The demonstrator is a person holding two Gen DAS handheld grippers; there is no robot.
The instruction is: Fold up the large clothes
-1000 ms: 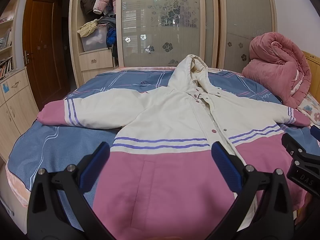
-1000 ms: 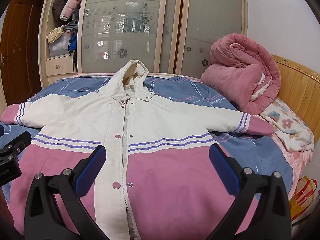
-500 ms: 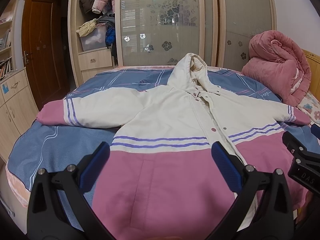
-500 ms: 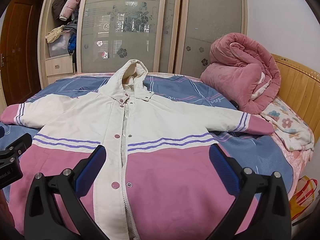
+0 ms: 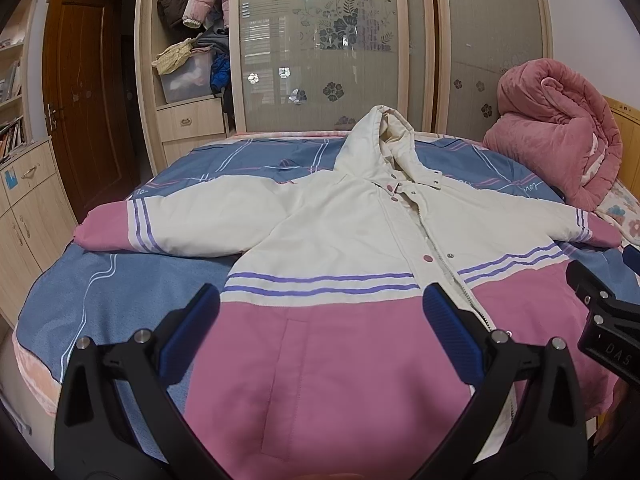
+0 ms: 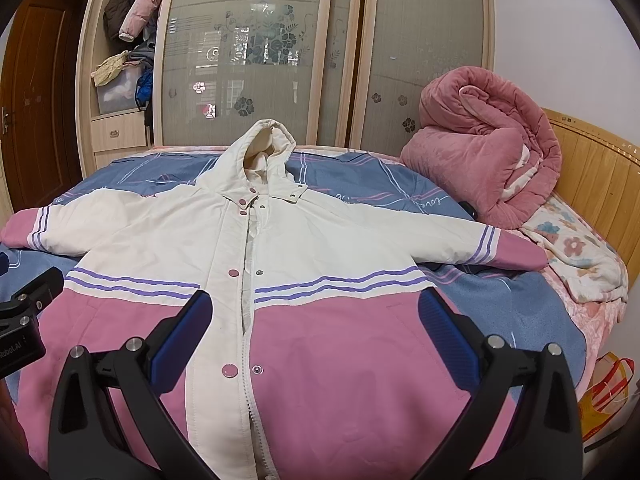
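Note:
A large hooded jacket (image 5: 344, 236), cream on top and pink below with purple stripes, lies flat and face up on the bed, sleeves spread to both sides; it also shows in the right wrist view (image 6: 320, 248). My left gripper (image 5: 320, 300) is open and empty, held above the jacket's pink lower left panel. My right gripper (image 6: 314, 300) is open and empty, above the pink lower right panel beside the zipper. Each gripper's body shows at the edge of the other's view.
The bed has a blue patterned cover (image 5: 92, 288). A rolled pink quilt (image 6: 488, 160) lies at the head by the wooden headboard (image 6: 596, 184). A wardrobe with glass sliding doors (image 5: 320, 48) stands behind, cabinets (image 5: 28, 200) at left, a bag (image 6: 604, 396) on the floor at right.
Both grippers have drifted slightly; the jacket sits a little higher in the views. Nothing was taken hold of and the jaws stay open.

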